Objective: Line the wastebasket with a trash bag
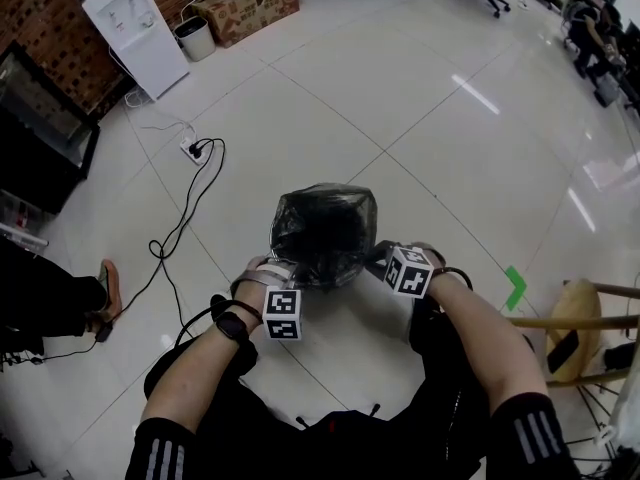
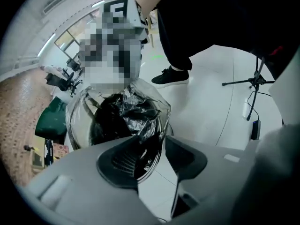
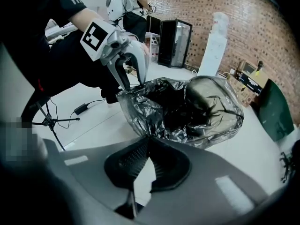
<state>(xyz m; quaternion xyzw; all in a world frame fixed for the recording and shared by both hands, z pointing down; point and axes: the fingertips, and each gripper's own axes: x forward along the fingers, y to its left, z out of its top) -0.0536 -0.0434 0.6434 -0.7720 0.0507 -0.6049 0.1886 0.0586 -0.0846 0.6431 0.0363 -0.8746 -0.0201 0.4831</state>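
Note:
On the white floor in front of me stands the wastebasket [image 1: 322, 236], with a grey-black trash bag [image 3: 187, 109] draped over it and its mouth hanging loose around the rim. My right gripper [image 3: 149, 138] is shut, pinching the bag's near edge at its tips, at the basket's right side [image 1: 383, 256]. My left gripper [image 2: 157, 146] stands open at the basket's left rim [image 1: 275, 273]. Crinkled bag film [image 2: 138, 118] lies against its left pad, and the pads are not pressing on it. From the right gripper view, the left gripper [image 3: 131, 81] has its fingers spread over the bag's far edge.
A power strip with a trailing cable [image 1: 195, 149] lies on the floor to the left. Someone's foot [image 1: 108, 290] is at the left. A wooden stool [image 1: 585, 336] stands at the right, near a green floor mark [image 1: 515, 288]. A white dispenser [image 1: 135, 28] and a small bin [image 1: 193, 38] stand far back.

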